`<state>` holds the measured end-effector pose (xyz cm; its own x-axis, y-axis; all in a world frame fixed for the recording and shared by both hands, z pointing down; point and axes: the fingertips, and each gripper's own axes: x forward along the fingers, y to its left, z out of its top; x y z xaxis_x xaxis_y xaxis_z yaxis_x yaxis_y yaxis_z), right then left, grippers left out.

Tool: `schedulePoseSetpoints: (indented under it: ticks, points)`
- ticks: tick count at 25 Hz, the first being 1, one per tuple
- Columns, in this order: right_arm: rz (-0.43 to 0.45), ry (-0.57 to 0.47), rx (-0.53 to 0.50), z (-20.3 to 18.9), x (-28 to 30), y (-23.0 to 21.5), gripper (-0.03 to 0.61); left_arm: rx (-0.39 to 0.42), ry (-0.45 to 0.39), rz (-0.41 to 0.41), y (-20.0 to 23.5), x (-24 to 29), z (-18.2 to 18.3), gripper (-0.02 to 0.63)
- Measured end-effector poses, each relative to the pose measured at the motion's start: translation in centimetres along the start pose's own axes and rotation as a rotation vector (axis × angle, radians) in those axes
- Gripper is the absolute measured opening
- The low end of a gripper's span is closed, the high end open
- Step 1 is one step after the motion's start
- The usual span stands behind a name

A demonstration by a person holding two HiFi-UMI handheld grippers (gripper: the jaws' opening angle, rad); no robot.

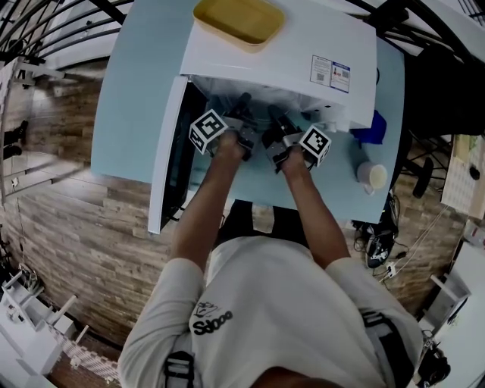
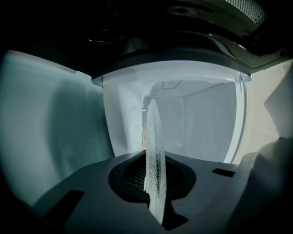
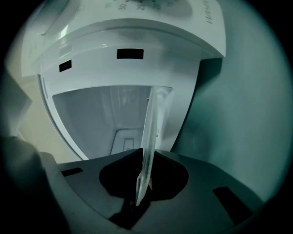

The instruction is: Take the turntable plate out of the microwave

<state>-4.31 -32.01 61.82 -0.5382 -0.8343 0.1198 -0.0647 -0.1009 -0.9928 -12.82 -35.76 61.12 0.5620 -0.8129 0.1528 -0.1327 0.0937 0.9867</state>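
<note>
Head view, left to right. Light blue table (image 1: 136, 98) carried a white microwave (image 1: 288, 57). Its door (image 1: 165, 163) stood swung open at the 9 o'clock side of the oven. A yellow tray (image 1: 239, 19) lay on the microwave's top, toward 12 o'clock.

The left gripper (image 1: 241, 114) reached into the open mouth, its marker cube at 8 o'clock of the fingers. In the left gripper view the left gripper (image 2: 153, 180) was clamped on the rim of the glass turntable plate (image 2: 153, 146). The plate showed edge-on and ran from the jaws toward 12 o'clock, with the white cavity behind it.

The right gripper (image 1: 276, 121) sat just beside the left, at its 3 o'clock, also pointing into the mouth. In the right gripper view the right gripper (image 3: 143, 185) pinched the same plate (image 3: 149, 132) by its rim, again edge-on, with the cavity at 10 o'clock and the table's blue at 3 o'clock.

The plate was thus held by both grippers at the cavity's opening. Whether it cleared the cavity floor could not be told.

At 3 o'clock of the right gripper stood a blue object (image 1: 371, 129). A white cup (image 1: 372, 176) stood at its 6 o'clock.
</note>
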Motion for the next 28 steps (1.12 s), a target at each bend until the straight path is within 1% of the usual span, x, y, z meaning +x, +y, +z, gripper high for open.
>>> schedulePoseSetpoints:
  ticks: [3, 6, 10, 13, 16, 18, 20, 23, 28]
  points:
    - [0.037, -0.015, 0.039, -0.6, -0.1, 0.1, 0.027, -0.015, -0.014, 0.012, 0.5, -0.4, 0.2, 0.038]
    - [0.035, -0.018, 0.021, -1.8, -0.6, -0.3, 0.026, -0.020, -0.039, 0.025, 1.4, -1.1, 0.2, 0.040]
    - [0.038, -0.022, 0.014, -2.7, -1.3, -0.3, 0.026, -0.014, -0.051, 0.005, 1.5, -1.2, 0.5, 0.041]
    - [0.037, 0.005, 0.001, -3.3, -1.9, -0.1, 0.026, -0.033, -0.054, -0.001, 1.3, -1.6, 0.3, 0.040]
    - [0.026, 0.056, -0.042, -4.1, -2.7, -0.1, 0.026, -0.051, -0.046, 0.009, 1.4, -2.8, -0.2, 0.038]
    - [0.024, 0.088, -0.075, -4.8, -3.6, -0.1, 0.026, -0.045, -0.044, 0.006, 1.3, -3.8, -0.8, 0.037]
    - [0.033, 0.110, -0.093, -5.4, -4.8, 0.1, 0.026, -0.017, -0.053, -0.004, 0.9, -5.0, -1.7, 0.037]
    - [0.059, 0.126, -0.104, -6.1, -6.8, 0.5, 0.026, 0.014, -0.086, -0.023, -0.1, -6.8, -3.2, 0.037]
    - [0.086, 0.161, -0.130, -6.0, -11.0, 2.3, 0.026, 0.018, -0.129, -0.058, -2.3, -10.5, -6.9, 0.037]
